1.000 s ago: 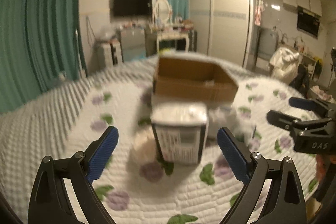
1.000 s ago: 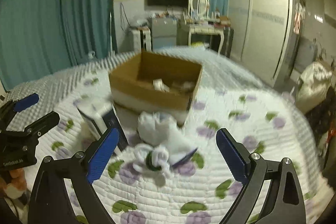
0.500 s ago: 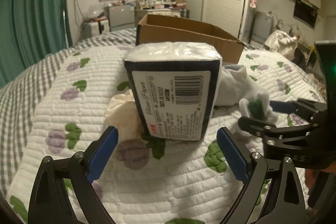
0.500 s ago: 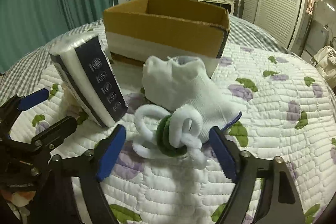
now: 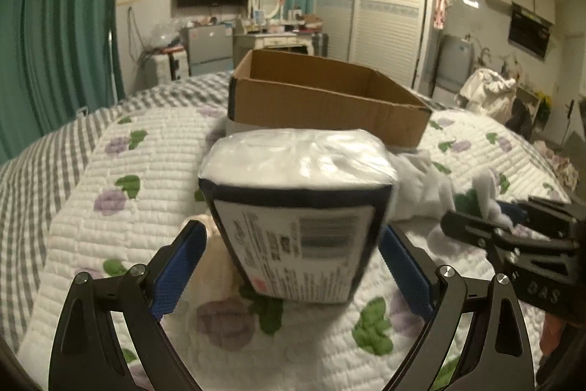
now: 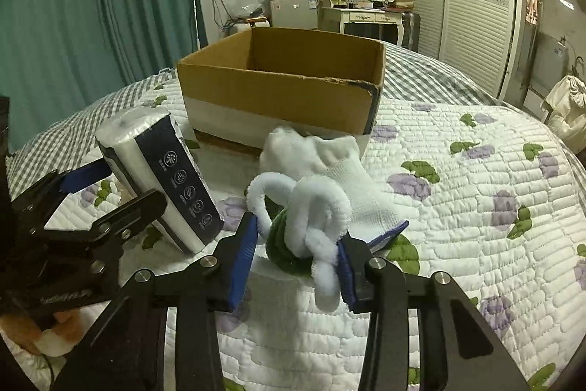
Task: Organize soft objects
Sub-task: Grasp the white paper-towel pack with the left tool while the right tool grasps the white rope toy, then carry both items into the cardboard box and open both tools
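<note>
On the bed, over a white quilt [image 6: 476, 207] printed with purple flowers and green leaves, we see our left hand-held gripper [image 5: 293, 266] spread wide around a pack of tissues [image 5: 298, 211], its blue pads standing just beside the pack's two sides; we cannot tell whether they touch it. The pack stands upright and a little tilted on the quilt, wrapped in clear film with a dark band. Its near face carries a white label with a barcode and lines of small print, too blurred for us to read. In the right wrist view the same pack's side shows a column of five round white icons on dark blue, their captions too small to make out. Our right hand-held gripper [image 6: 296, 255] is clenched on a fluffy white and green toy [image 6: 311, 218], whose white loops bulge up between the blue pads. A white sock [image 6: 329, 163] lies just behind the toy, touching it. Beyond both stands an open cardboard box [image 6: 278, 90] with a white strip along its base. On the right gripper's body, seen from the left wrist view, we read the letters "DAS".
</note>
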Available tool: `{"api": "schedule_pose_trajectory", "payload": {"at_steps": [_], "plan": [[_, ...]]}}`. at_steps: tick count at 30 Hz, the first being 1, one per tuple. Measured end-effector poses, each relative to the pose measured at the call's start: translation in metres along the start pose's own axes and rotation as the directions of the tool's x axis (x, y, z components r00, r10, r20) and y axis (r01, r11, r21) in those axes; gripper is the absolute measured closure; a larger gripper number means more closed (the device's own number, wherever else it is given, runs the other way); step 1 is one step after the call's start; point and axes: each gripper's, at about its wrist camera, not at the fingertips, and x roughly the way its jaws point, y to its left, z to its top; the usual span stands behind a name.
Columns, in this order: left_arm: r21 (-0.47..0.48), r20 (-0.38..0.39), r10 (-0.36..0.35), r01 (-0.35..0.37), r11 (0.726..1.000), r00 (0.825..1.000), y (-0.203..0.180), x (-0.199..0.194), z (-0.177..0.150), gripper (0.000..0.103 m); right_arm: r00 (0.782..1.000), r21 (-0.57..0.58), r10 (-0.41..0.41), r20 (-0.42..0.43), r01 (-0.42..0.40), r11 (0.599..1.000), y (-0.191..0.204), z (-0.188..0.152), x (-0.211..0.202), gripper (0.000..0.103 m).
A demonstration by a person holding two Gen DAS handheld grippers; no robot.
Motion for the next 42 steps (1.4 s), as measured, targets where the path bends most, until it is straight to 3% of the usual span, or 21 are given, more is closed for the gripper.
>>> {"api": "schedule_pose_trajectory", "payload": {"at_steps": [7, 9, 15, 28, 35, 42], "plan": [[-0.015, 0.002, -0.036, 0.036, 0.999, 0.999, 0.003, 0.011, 0.004, 0.008, 1.000, -0.014, -0.007, -0.022, 0.006, 1.000, 0.001, -0.004, 0.008, 0.063], [-0.009, -0.002, -0.051, 0.051, 0.999, 0.999, 0.001, 0.015, 0.006, 0.020, 1.000, -0.009, -0.003, -0.026, 0.003, 1.000, 0.000, -0.005, 0.010, 0.063], [-0.002, 0.005, -0.053, 0.053, 0.999, 0.999, -0.001, 0.010, 0.005, 0.023, 1.000, -0.014, -0.006, -0.020, 0.005, 1.000, 0.000, -0.006, 0.007, 0.063], [-0.020, -0.004, -0.077, 0.077, 0.997, 0.997, -0.012, -0.063, 0.024, 0.023, 0.996, -0.028, 0.019, 0.091, -0.017, 0.999, 0.003, 0.002, -0.062, 0.063], [-0.009, 0.064, -0.066, 0.066, 0.998, 0.996, -0.015, -0.108, 0.068, 0.023, 0.981, -0.060, 0.070, 0.183, -0.060, 0.996, -0.002, 0.048, -0.111, 0.064], [0.029, 0.134, -0.011, 0.007, 1.000, 0.991, -0.018, -0.112, 0.123, 0.023, 0.958, -0.142, 0.107, 0.267, -0.070, 0.987, -0.002, 0.122, -0.141, 0.064]]}}
